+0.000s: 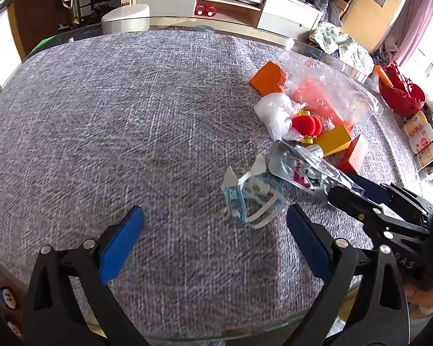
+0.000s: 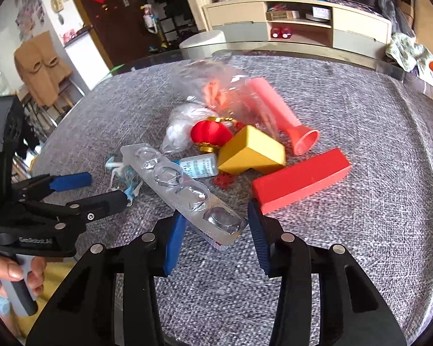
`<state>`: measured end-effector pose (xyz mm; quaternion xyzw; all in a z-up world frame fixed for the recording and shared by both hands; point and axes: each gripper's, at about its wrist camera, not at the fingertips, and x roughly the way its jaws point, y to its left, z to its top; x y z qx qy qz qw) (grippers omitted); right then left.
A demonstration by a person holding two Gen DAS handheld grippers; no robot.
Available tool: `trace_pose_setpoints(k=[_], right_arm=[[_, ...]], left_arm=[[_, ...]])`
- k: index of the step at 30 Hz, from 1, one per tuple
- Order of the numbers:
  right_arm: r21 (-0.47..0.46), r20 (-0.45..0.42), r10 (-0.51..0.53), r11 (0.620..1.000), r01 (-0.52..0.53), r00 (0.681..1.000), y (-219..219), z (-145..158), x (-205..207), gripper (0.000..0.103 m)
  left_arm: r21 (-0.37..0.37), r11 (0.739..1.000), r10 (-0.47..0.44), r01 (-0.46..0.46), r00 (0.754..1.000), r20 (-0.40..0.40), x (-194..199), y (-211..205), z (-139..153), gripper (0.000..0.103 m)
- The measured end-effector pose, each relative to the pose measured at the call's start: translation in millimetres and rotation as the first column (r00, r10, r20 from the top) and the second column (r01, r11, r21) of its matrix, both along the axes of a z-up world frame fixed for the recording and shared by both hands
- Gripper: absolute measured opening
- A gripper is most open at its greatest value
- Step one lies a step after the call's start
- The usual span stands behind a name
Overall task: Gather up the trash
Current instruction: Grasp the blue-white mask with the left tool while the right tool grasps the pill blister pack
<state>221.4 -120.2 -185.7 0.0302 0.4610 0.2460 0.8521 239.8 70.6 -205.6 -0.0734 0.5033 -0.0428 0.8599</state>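
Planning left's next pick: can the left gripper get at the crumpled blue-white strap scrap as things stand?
Probably yes. The left gripper is open, with the strap scrap just ahead of its fingertips on bare cloth; the blister pack lies just beside it.

Lived-in home living room, low cream media cabinet [image 2: 297,26] with open shelves, coat [image 2: 40,66] hung by a dark door [image 2: 112,14], clothes heaped [image 1: 343,43], grey-clothed glass tabletop [image 1: 130,115].

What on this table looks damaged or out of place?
The blister pack between the right gripper's fingers is used: its bubbles are crushed and empty. Beside it lies a torn, tangled bit of blue-and-white packaging. Both look like trash among the intact toy blocks.
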Motion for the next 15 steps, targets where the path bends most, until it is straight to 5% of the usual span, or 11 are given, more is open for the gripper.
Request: trace_pose_setpoints(k=[2, 4, 7, 10, 15], right_arm=[[0.004, 0.004, -0.01, 1.0, 0.01, 1.0, -7, 3, -2, 0.043], [0.013, 0.003, -0.013, 1.0, 0.013, 1.0, -12, 5, -3, 0.03], [0.008, -0.001, -0.021, 1.0, 0.021, 1.0, -18, 6, -8, 0.03], [0.015, -0.007, -0.025, 1.0, 0.025, 1.0, -22, 5, -11, 0.03], [0.021, -0.011, -0.036, 0.999, 0.037, 0.999, -28, 8, -22, 0.03]], left_arm=[[-0.003, 1.0, -0.013, 0.013, 1.0, 0.007, 3, -3, 0, 0.08], [0.005, 1.0, -0.03, 0.03, 0.999, 0.016, 6, -8, 0, 0.074], [0.017, 0.999, -0.048, 0.048, 0.998, 0.026, 11, -15, 1, 0.059], [0.003, 0.998, -0.056, 0.056, 0.998, 0.026, 12, -16, 2, 0.03], [-0.021, 0.998, -0.067, 0.067, 0.998, 0.021, 3, -20, 3, 0.016]])
